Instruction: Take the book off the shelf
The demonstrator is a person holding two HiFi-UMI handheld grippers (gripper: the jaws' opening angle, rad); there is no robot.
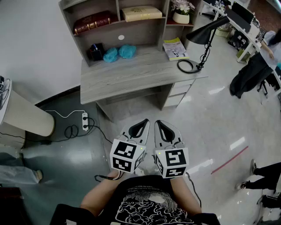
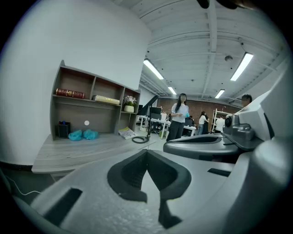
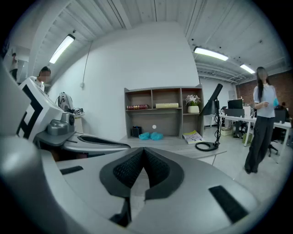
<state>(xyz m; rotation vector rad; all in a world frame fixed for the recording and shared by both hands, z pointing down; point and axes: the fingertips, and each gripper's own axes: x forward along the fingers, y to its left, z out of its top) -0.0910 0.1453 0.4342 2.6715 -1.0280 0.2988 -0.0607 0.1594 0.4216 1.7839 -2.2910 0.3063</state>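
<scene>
The person is standing back from the bench, holding both tools low in front of the torso, with bare forearms bending in toward each other. The left hand-held gripper and the right hand-held gripper are sitting just beside one another, marker cubes toward the body and tips pointing forward at the bench, well apart from it. In the left gripper view the left hand-held gripper's jaws are pressing together at the tip with nothing between them. The right gripper view is showing the right hand-held gripper's jaws likewise meeting, empty. The shelf is standing along the back of the bench. A dark red book is lying flat in its upper left compartment, and a cream book is lying flat in the upper middle one, and neither is being touched. A black desk lamp is standing on the bench's right end.
</scene>
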